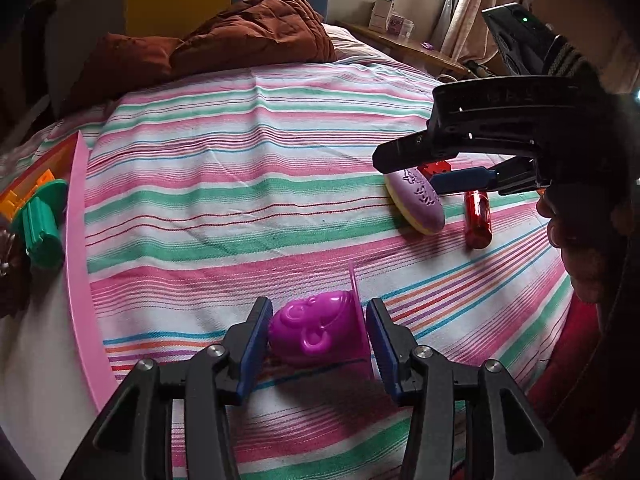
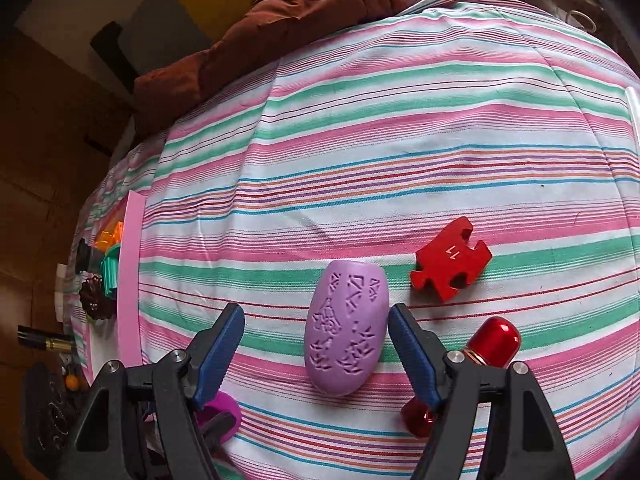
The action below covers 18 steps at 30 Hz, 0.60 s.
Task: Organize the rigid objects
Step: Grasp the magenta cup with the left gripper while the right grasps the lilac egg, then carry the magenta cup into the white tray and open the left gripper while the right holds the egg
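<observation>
A magenta monkey-face mould (image 1: 316, 330) lies on the striped bedsheet between the fingers of my left gripper (image 1: 318, 336); the jaws are open and close to its sides, and contact cannot be told. My right gripper (image 2: 316, 346) is open above a lilac oval embossed piece (image 2: 346, 326), which lies between its fingers without touching them. The lilac piece also shows in the left wrist view (image 1: 416, 200), under the right gripper (image 1: 416, 172). A red puzzle piece (image 2: 450, 262) and a red metallic cylinder (image 2: 494, 342) lie to the right.
A pink tray (image 1: 78, 240) at the left edge of the bed holds a green toy (image 1: 40, 224) and orange pieces (image 1: 20, 196). The tray shows in the right wrist view too (image 2: 130, 280). A brown quilt (image 1: 248, 28) lies at the head of the bed.
</observation>
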### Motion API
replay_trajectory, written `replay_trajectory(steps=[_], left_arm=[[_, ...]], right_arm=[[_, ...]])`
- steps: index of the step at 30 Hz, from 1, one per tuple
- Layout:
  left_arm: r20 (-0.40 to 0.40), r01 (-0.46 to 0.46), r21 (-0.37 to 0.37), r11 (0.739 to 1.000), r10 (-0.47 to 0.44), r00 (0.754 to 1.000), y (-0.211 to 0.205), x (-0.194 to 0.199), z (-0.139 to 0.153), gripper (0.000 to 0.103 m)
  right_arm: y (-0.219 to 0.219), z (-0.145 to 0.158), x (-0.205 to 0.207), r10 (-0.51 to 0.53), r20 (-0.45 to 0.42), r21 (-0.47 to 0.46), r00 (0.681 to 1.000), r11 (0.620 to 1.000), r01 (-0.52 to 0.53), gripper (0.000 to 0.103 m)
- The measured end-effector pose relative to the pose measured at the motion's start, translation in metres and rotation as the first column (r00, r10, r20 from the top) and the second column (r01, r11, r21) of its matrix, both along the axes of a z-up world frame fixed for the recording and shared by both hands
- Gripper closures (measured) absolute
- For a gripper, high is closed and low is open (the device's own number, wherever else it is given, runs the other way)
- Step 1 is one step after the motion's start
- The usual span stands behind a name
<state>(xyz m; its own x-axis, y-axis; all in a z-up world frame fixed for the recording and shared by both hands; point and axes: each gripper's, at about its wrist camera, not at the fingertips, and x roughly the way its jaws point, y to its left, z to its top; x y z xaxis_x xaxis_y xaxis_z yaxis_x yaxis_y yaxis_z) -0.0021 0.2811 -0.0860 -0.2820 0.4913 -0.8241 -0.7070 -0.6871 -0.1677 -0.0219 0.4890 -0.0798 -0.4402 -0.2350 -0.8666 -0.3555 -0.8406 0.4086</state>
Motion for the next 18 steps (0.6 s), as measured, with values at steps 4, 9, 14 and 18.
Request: replay_trajectory(steps=[4, 9, 14, 18], left_arm=[[0.002, -0.001, 0.007, 1.000, 0.001, 1.000, -0.001, 0.000, 0.000, 0.054], [0.004, 0.003, 0.011, 1.000, -0.003, 1.000, 0.000, 0.000, 0.000, 0.054], [0.004, 0.002, 0.010, 1.000, -0.002, 1.000, -0.003, 0.002, 0.001, 0.053], [-0.007, 0.003, -0.004, 1.000, -0.003, 1.000, 0.004, 0.000, -0.001, 0.052]], right_arm=[[-0.001, 0.000, -0.002, -0.001, 0.003, 0.025, 1.000, 1.000, 0.000, 0.027], [-0.012, -0.008, -0.011, 0.041, 0.061, 0.117, 0.997, 0.992, -0.048, 0.035], [-0.027, -0.013, -0.015, 0.079, 0.115, 0.256, 0.990, 0.961, -0.106, 0.060], [-0.023, -0.017, -0.015, 0.075, 0.122, 0.238, 0.990, 0.966, -0.102, 0.059]])
